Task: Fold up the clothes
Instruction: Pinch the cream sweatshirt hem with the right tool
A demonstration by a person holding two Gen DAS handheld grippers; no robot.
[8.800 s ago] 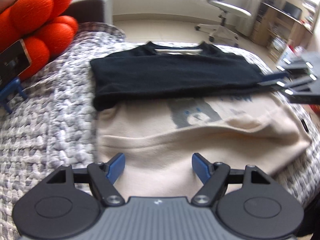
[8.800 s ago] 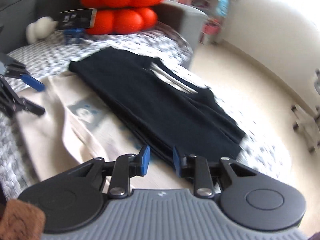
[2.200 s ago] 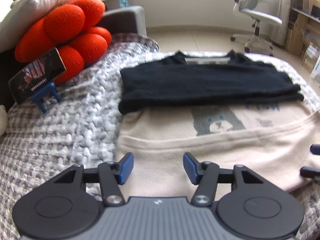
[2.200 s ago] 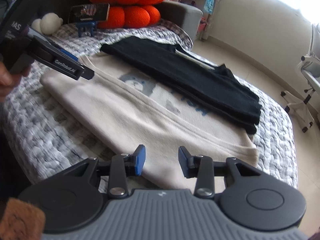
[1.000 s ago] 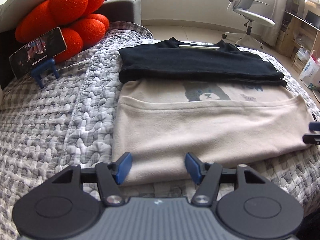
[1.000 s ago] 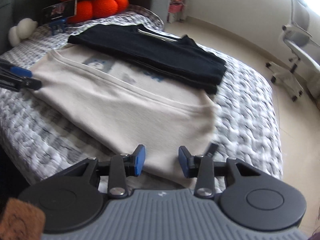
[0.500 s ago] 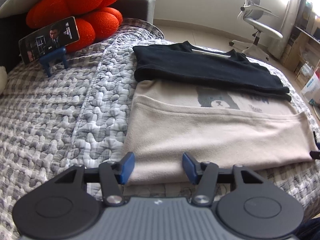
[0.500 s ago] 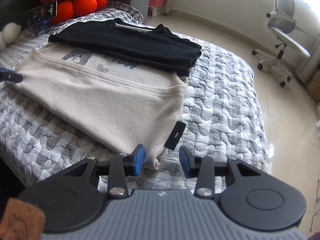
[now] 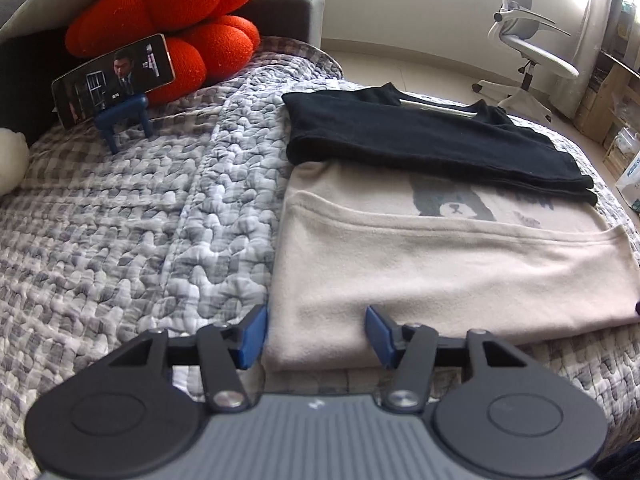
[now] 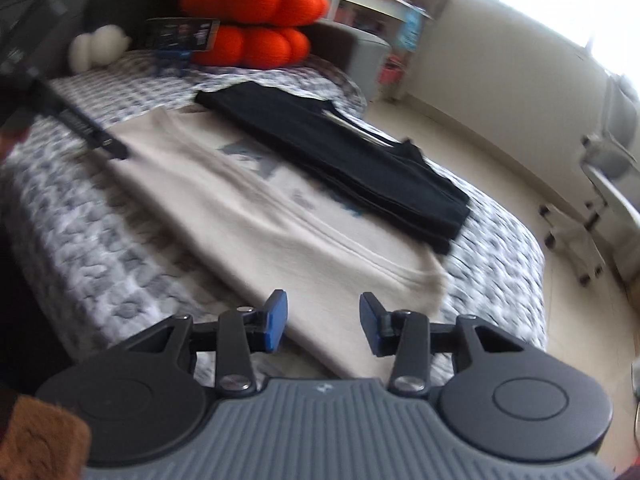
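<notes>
Left tongs (image 9: 315, 334), jaws apart, straddle the near left corner of the beige shirt (image 9: 440, 264) on the bed (image 9: 120, 240). Right tongs (image 10: 323, 322), jaws apart and empty, hover over the shirt's near right edge; this view is motion-blurred. The folded hem covers the bear print's (image 9: 452, 202) lower part; the black shirt (image 9: 420, 140) hides most of the lettering, which is illegible. Farther off, a phone (image 9: 114, 80) leans against an orange cushion (image 9: 176, 20).

Left gripper (image 9: 314, 334) fingers spread wide, empty; right gripper (image 10: 322, 322) likewise, both angled downward.
</notes>
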